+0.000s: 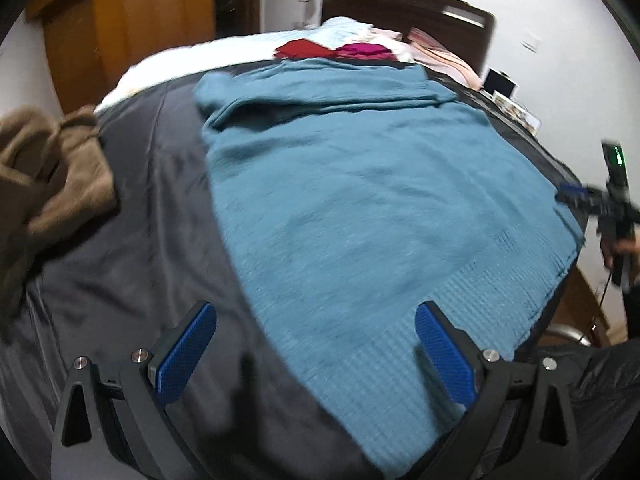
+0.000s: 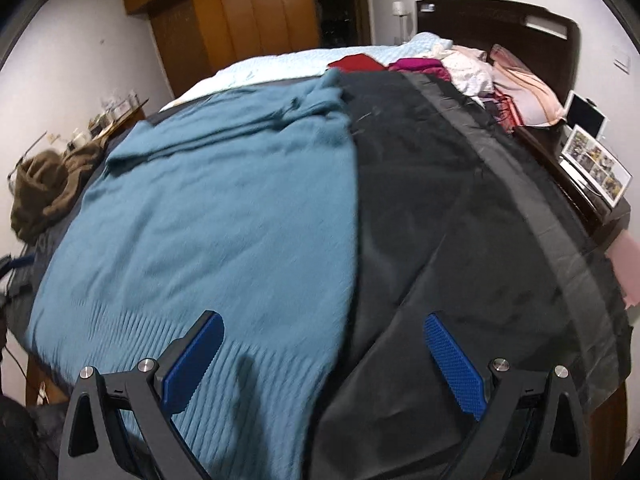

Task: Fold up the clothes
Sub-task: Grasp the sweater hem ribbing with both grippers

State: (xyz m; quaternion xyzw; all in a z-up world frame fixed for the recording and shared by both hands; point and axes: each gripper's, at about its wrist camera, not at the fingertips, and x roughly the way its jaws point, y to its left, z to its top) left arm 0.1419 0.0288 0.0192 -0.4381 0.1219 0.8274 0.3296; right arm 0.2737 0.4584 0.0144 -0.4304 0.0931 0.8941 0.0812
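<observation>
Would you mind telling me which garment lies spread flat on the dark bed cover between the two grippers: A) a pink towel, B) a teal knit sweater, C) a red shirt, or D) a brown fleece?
B: the teal knit sweater lies spread across the dark bed cover, its ribbed hem nearest the open left gripper and open right gripper.

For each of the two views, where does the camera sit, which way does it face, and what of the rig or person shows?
Left wrist view: sits behind the open left gripper, above the sweater's left hem, facing the headboard; the right gripper and a hand show at right.
Right wrist view: sits behind the open right gripper, above the sweater's right edge, facing the same way.
Shared: teal sweater, dark cover, brown garment, red clothes.
</observation>
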